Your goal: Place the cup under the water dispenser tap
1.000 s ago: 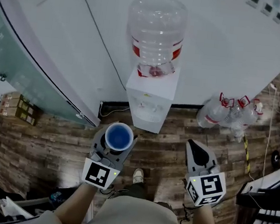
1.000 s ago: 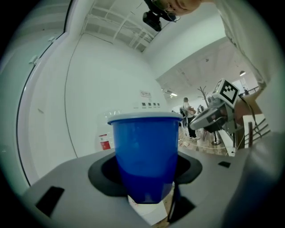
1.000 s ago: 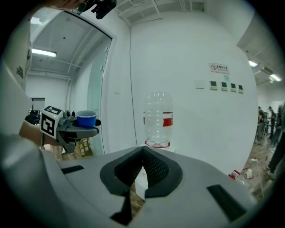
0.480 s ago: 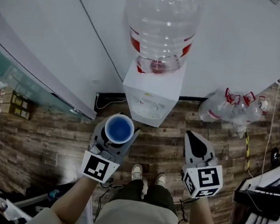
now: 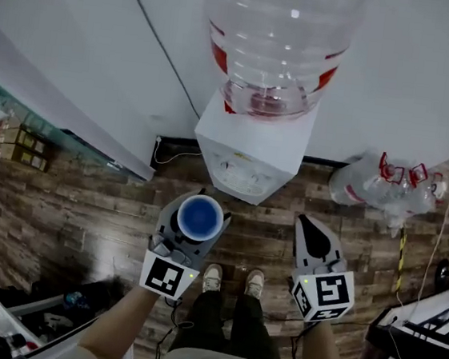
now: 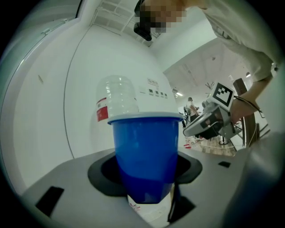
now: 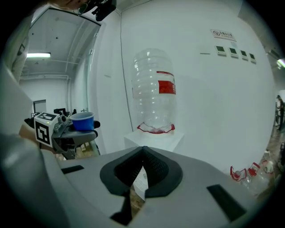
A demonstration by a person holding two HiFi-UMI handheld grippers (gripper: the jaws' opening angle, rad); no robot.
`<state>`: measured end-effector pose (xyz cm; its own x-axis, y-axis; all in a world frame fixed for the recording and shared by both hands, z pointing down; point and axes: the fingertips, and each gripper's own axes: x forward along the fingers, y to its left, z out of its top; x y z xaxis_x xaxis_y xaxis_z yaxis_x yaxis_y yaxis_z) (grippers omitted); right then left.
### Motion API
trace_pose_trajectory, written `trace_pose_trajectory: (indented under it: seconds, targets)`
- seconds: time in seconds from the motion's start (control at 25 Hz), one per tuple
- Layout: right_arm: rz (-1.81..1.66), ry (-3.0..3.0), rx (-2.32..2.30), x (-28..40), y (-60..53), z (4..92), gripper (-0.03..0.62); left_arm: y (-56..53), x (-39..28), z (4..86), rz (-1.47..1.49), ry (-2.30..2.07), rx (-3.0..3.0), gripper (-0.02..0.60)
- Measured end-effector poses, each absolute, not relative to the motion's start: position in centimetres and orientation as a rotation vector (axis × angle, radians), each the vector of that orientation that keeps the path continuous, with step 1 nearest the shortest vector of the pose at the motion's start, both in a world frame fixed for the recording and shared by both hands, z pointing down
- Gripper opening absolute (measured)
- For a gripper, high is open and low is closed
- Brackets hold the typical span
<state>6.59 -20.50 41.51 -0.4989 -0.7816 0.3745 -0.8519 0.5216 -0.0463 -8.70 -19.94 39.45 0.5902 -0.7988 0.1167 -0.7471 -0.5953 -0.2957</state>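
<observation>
Closer than a second ago, the white box-shaped water dispenser [image 5: 252,150] looms ahead of my left gripper [image 5: 202,204], jaws clamped on the upright blue plastic cup [image 6: 144,156], short of it; my right gripper [image 5: 309,231] is empty, jaws together. Misjudged height could knock the cup's rim on the dispenser and tip it, as the tap is too foreshortened to see

Dark wood-plank floor [image 5: 84,207], white water dispenser [image 5: 252,150] standing against the far wall, cluster of clear bottles [image 5: 385,185] on the floor to its right, cardboard boxes [image 5: 19,147] far left, 2 shoes [image 5: 213,278] near centre
</observation>
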Motion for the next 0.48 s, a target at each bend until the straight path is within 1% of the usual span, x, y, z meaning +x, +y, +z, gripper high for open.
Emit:
trace_pose_trajectory:
  seconds: [0.48]
  targets:
    - [0.304,-2.473,1.269,6.5,-25.5,52.1,0.006,-26.2,-5.9,54.3,-0.355,1.34,-2.656,0.255]
